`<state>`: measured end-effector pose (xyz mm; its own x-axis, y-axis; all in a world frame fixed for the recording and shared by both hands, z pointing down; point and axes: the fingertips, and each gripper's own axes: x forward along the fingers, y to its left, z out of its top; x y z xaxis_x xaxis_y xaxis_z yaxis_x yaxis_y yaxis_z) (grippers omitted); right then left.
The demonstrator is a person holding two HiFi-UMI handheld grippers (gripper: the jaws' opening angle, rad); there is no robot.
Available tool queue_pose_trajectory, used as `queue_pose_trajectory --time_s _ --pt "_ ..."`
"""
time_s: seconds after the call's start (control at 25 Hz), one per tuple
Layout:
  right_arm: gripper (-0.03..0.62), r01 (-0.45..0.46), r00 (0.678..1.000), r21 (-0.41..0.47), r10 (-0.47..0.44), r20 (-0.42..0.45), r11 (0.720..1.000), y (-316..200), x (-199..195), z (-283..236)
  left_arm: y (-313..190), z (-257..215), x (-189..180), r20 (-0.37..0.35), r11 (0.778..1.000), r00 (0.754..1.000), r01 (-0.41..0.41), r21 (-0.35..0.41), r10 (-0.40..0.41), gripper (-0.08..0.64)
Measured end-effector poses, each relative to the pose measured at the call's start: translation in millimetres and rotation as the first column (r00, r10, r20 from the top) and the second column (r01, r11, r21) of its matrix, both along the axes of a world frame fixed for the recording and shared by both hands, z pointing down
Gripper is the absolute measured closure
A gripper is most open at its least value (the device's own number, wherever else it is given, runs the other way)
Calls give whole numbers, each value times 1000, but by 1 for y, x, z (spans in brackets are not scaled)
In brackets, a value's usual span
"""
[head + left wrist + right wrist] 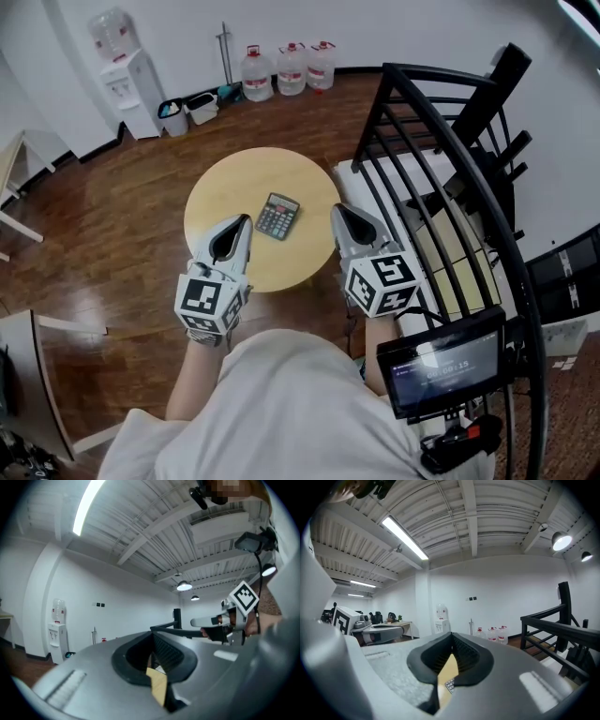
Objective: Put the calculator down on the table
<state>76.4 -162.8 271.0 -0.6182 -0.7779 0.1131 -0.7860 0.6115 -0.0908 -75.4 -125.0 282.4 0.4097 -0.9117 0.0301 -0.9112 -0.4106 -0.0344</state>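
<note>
The grey calculator (277, 216) lies flat on the round wooden table (225, 192), keys up, right of its middle. My left gripper (246, 220) hovers over the table's near edge, just left of the calculator, jaws shut and empty. At the table's right rim my right gripper (336, 210) is also shut on nothing, just right of the calculator. In the left gripper view the jaws (152, 637) meet in a line, and the right gripper (220, 620) shows beyond. Under the closed right jaws (452, 637) a corner of the calculator (450, 685) shows.
A black metal railing (450, 141) curves along the right, over a white surface (412, 202). Three water bottles (291, 67), a water dispenser (127, 80) and small bins (187, 108) stand at the far wall. A screen device (441, 361) hangs at my right side.
</note>
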Motion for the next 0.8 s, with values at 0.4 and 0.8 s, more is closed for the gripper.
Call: queue_pose_trajectory --time_s 0.4,0.8 --pt "589 13 1000 -62 -13 -8 998 21 -16 14 23 9 -11 16 999 1000 -18 -34 19 555" --pt "589 -33 998 -84 29 -48 996 54 -19 27 43 29 -29 30 997 998 -56 -53 57 555"
